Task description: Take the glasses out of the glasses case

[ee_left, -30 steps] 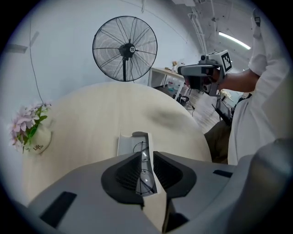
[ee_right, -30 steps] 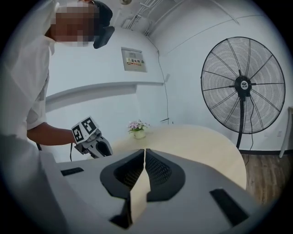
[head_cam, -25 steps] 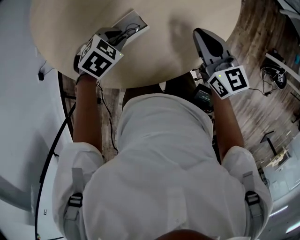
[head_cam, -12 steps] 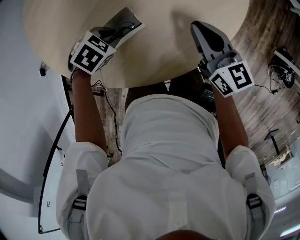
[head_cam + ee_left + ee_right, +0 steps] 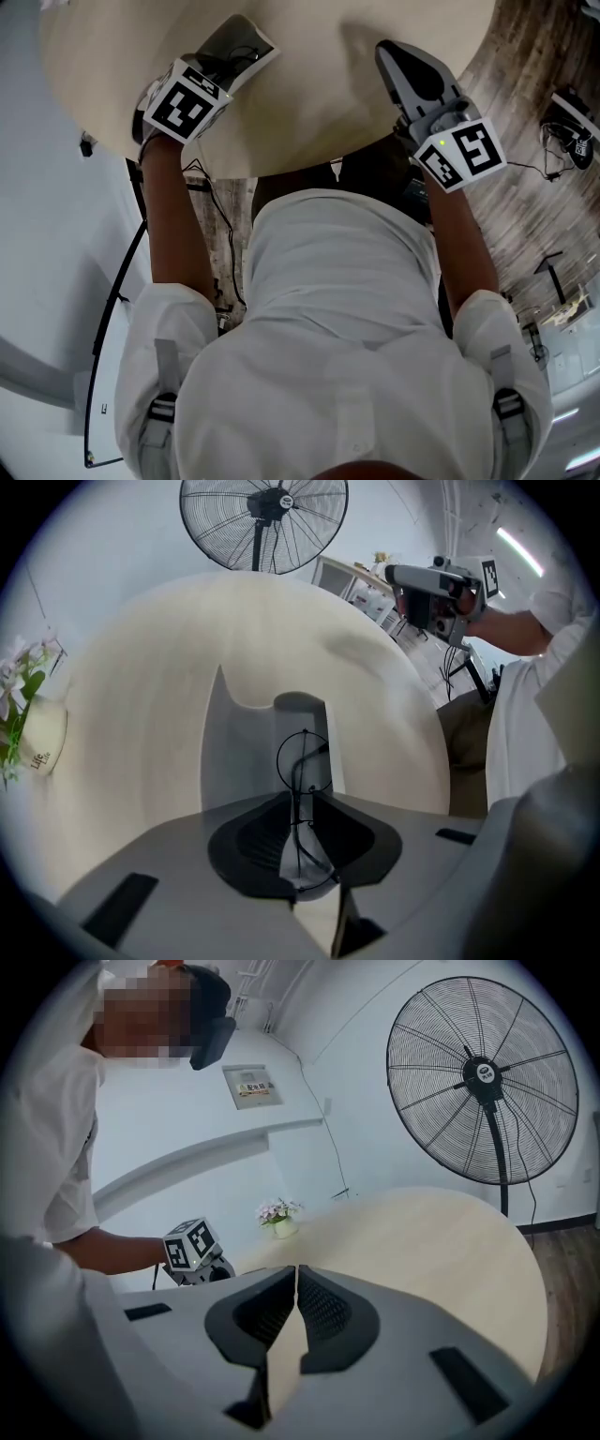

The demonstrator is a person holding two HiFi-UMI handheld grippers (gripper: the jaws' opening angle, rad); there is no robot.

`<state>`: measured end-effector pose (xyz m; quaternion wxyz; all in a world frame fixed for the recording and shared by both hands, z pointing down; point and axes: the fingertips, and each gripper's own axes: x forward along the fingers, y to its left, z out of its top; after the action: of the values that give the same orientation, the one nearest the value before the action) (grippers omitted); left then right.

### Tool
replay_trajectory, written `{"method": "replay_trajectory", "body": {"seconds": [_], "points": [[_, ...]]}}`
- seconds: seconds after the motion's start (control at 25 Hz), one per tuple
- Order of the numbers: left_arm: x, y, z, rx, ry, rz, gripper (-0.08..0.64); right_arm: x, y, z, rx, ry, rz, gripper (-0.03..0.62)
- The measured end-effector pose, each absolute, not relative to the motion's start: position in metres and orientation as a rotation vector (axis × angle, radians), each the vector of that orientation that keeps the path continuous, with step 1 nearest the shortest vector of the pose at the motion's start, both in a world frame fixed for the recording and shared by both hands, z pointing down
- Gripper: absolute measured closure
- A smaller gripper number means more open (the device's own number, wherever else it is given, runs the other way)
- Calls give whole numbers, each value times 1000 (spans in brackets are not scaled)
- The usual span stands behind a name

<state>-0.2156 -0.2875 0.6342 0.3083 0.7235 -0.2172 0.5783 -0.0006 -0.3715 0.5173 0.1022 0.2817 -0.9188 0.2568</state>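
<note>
Since a second ago the left tongs (image 5: 302, 799) have drifted a little toward the far left of the worktop (image 5: 141, 714) in the head view, while the right tongs (image 5: 296, 1269) sit almost where they were. We see the glasses (image 5: 304, 761), a thin dark wire frame, pinched edge-on between the clenched jaws of the left tongs: one lens ring projects beyond the tips, and the other lies back between the pads. Directly past that ring lies the glasses case (image 5: 244, 752), a flat grey shell resting on the pale round worktop, its notched end pointing away from the camera. We cannot tell whether the frame is already clear of the case or still touches it. Gripping the wire by its narrow middle, in our judgement, keeps the pads off the lenses and lets the frame come out without dragging the case along. The right tongs are closed on nothing and hang over the worktop's near right edge, well apart from the case; we judge them parked there so as not to obstruct the lift. A pedestal fan (image 5: 264, 522) stands beyond the worktop.
</note>
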Motion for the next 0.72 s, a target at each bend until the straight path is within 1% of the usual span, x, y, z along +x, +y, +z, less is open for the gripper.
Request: {"method": "replay_trajectory", "body": {"seconds": [0.4, 0.52, 0.72], "points": [[-216, -289, 636, 1890, -578, 1571, 505, 2, -368, 519, 882, -2708, 756, 566], [-215, -296, 622, 1940, -618, 1544, 531, 1, -370, 512, 906, -2714, 739, 566], [-208, -306, 584, 2019, -657, 1482, 532, 1, -367, 487, 934, -2735, 680, 566]]}}
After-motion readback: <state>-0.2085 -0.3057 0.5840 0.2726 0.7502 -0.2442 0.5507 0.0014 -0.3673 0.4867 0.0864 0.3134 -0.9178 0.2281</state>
